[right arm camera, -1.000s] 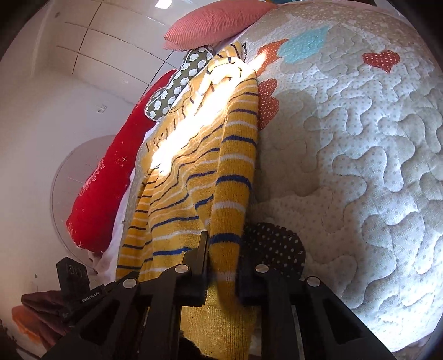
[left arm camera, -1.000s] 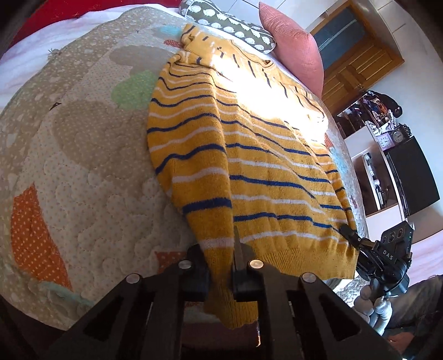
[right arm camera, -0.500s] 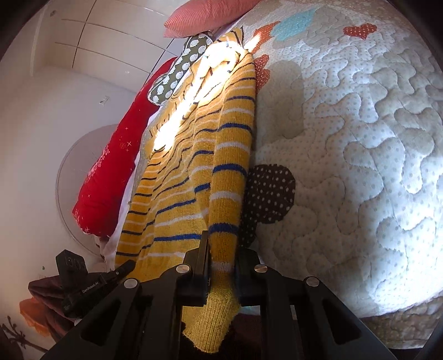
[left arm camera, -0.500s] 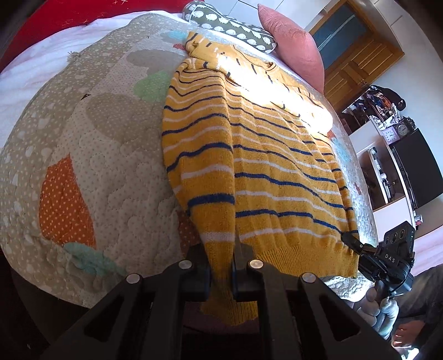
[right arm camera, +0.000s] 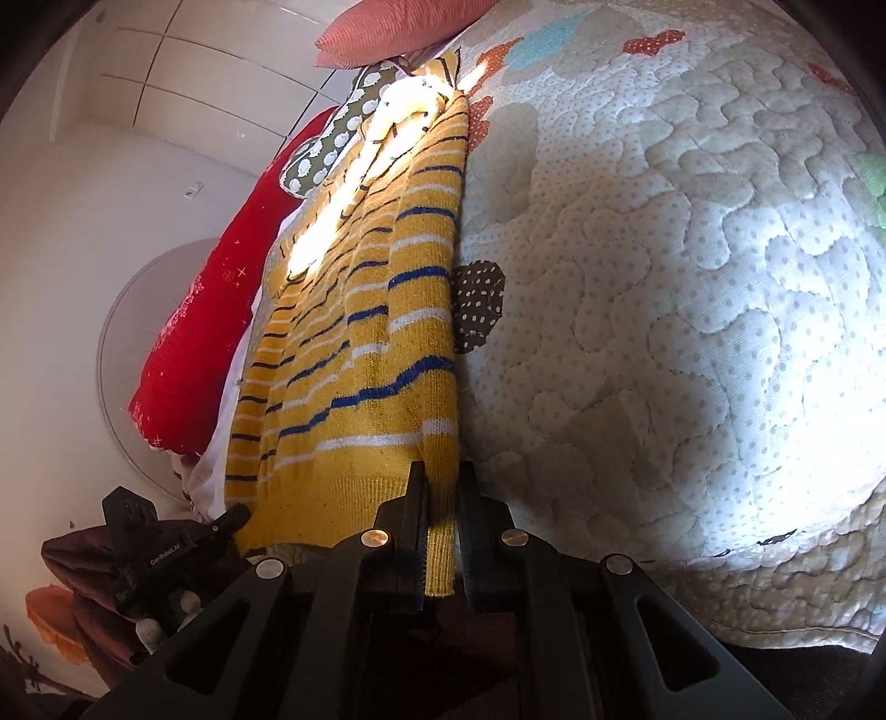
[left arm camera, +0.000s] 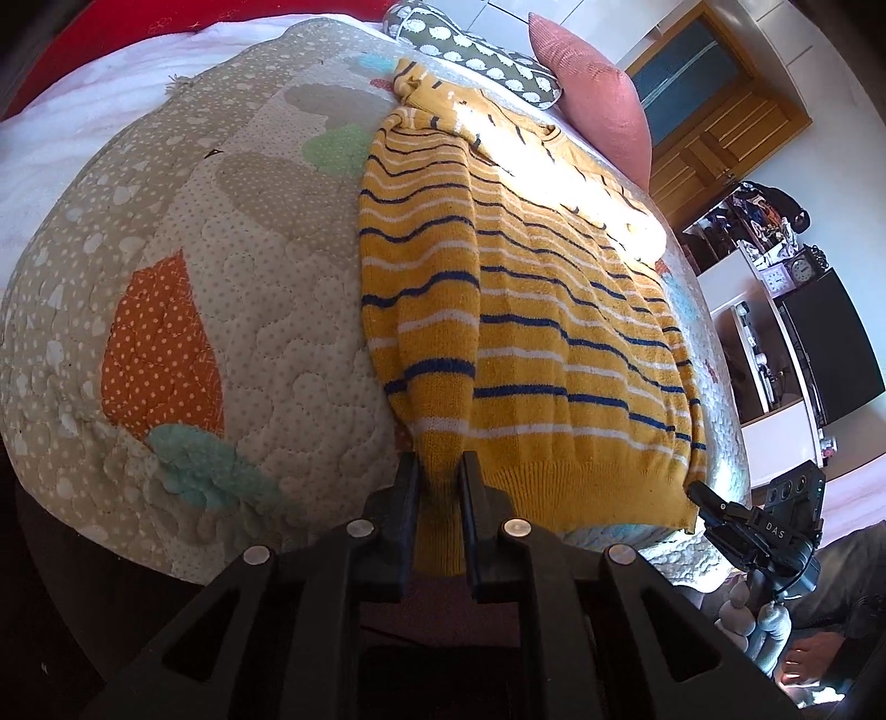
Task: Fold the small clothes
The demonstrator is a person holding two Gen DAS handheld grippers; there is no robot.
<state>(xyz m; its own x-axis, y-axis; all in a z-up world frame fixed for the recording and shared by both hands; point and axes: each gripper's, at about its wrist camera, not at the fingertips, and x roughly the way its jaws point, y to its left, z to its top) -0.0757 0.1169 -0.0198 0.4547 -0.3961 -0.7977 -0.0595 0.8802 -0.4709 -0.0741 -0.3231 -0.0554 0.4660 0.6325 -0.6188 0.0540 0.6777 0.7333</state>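
A yellow knit sweater (left arm camera: pixel 554 310) with blue and white stripes lies flat on a quilted bedspread (left arm camera: pixel 166 277), hem at the bed's near edge. My left gripper (left arm camera: pixel 440 471) is shut on the cuff of the left sleeve (left arm camera: pixel 421 332), which lies along the sweater's left side. My right gripper (right arm camera: pixel 441 482) is shut on the cuff of the right sleeve (right arm camera: pixel 415 343), along the sweater's right side (right arm camera: pixel 310 354). Each gripper shows in the other's view, the right gripper (left arm camera: pixel 758 531) and the left gripper (right arm camera: pixel 166 543), at the hem corners.
Pillows lie at the bed's head: a pink one (left arm camera: pixel 587 83), a dotted grey one (left arm camera: pixel 470 50) and a red bolster (right arm camera: pixel 221 288). A wooden door (left arm camera: pixel 714 127) and a cluttered white cabinet (left arm camera: pixel 775 310) stand beyond the bed. The quilt (right arm camera: pixel 692 277) spreads wide to the right.
Both grippers have pulled back toward the bed's near edge with the sleeve cuffs, drawing the sleeves straight down along the sweater's sides; the cuffs now hang past the hem.
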